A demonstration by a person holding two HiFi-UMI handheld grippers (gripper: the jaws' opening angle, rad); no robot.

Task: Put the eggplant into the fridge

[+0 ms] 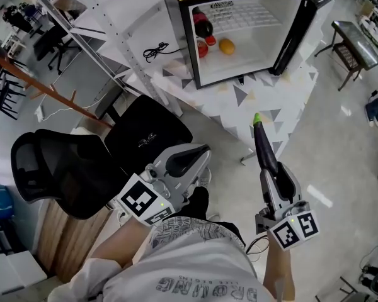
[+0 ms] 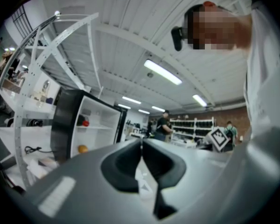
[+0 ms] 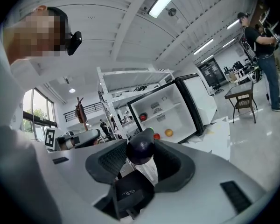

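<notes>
Right gripper (image 1: 272, 175): clamped on the eggplant (image 1: 264, 146), which stood upright between the jaws, purple body gripped low, green tip pointing at the fridge.
Eggplant's place: in the air over the floor, outside the fridge (image 1: 176, 36) and well short of it, with the near edge of the table (image 1: 239, 99) lying between them.
Right gripper view: the eggplant's dark rounded end (image 3: 140, 148) filled the gap of the right gripper (image 3: 139, 157), both pads pressed against it.
Left gripper (image 1: 198, 155): held low by the person's waist, jaws pressed together with nothing between them; its own view showed the same at the left gripper (image 2: 141, 148).
Fridge: small, black outside and white inside, standing on the triangle-patterned table, its door (image 1: 296, 30) swung open to the right.
Inside the fridge: a dark bottle (image 1: 203, 24) near the left wall, a red item (image 1: 203, 48) below it, and an orange fruit (image 1: 227, 46) just to the right.
To the left: a black office chair (image 1: 82, 168) stood close beside the left gripper.
Behind the chair: a white shelf rack (image 1: 113, 17) with a black cable (image 1: 154, 50) lying on it, beside the fridge.
Far right: a small side table (image 1: 356, 46) on the pale floor.
Background: a person in dark clothes (image 3: 261, 41) stood by more shelving.
</notes>
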